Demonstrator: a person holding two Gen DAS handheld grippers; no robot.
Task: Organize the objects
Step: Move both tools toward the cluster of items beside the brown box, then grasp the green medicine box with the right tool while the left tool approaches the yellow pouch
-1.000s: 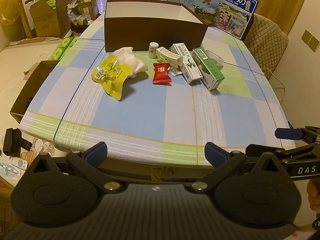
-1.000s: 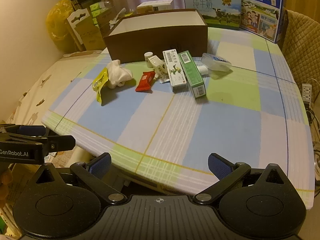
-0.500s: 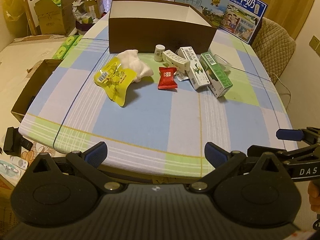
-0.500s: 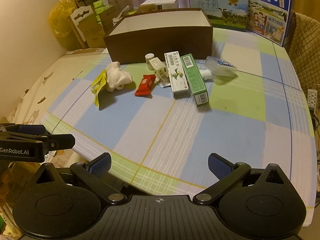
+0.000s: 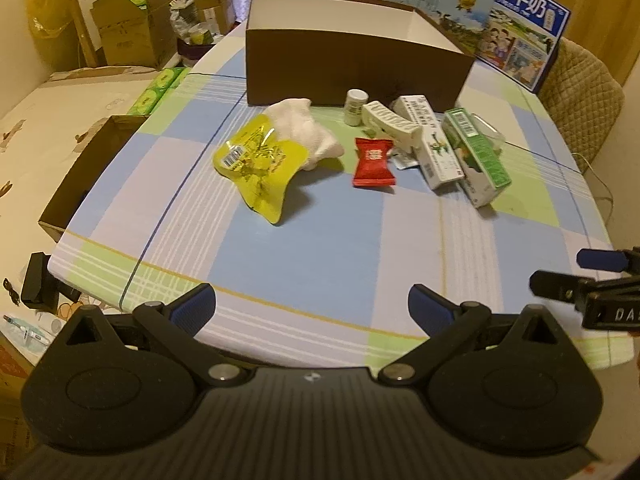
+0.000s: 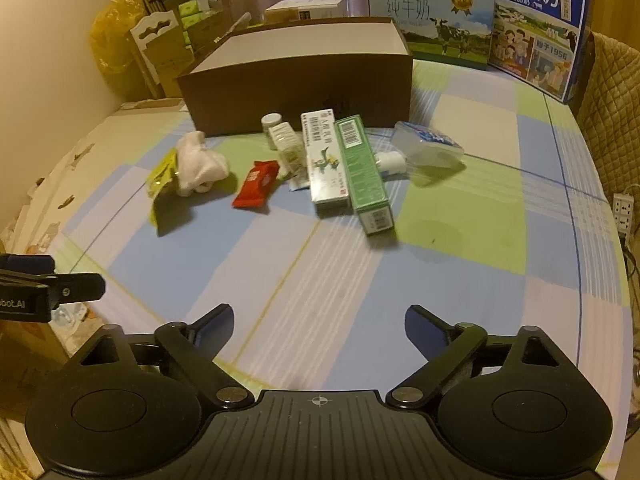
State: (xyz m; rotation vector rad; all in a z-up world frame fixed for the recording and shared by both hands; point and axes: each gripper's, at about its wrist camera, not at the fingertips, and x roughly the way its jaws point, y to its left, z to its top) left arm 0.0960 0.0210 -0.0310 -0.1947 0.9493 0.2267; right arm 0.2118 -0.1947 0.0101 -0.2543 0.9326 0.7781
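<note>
A brown open box [image 5: 352,68] stands at the back of the checked table; it also shows in the right wrist view [image 6: 300,88]. In front of it lie a yellow pouch [image 5: 260,164], a white cloth [image 5: 304,132], a red packet [image 5: 374,162], a small white bottle [image 5: 356,106], a white carton [image 5: 434,144], a green carton [image 5: 478,160] and a clear plastic case [image 6: 428,146]. My left gripper [image 5: 312,306] is open and empty over the near table edge. My right gripper [image 6: 320,326] is open and empty, also near the front edge.
Two milk cartons [image 6: 540,28] stand behind the box. A padded chair [image 5: 580,96] is at the right. Cardboard boxes [image 5: 120,24] are stacked at the far left, and a low brown tray [image 5: 76,184] sits beside the table's left edge.
Both grippers have moved forward toward the table and its objects, which now look larger. Both stay open and empty.
</note>
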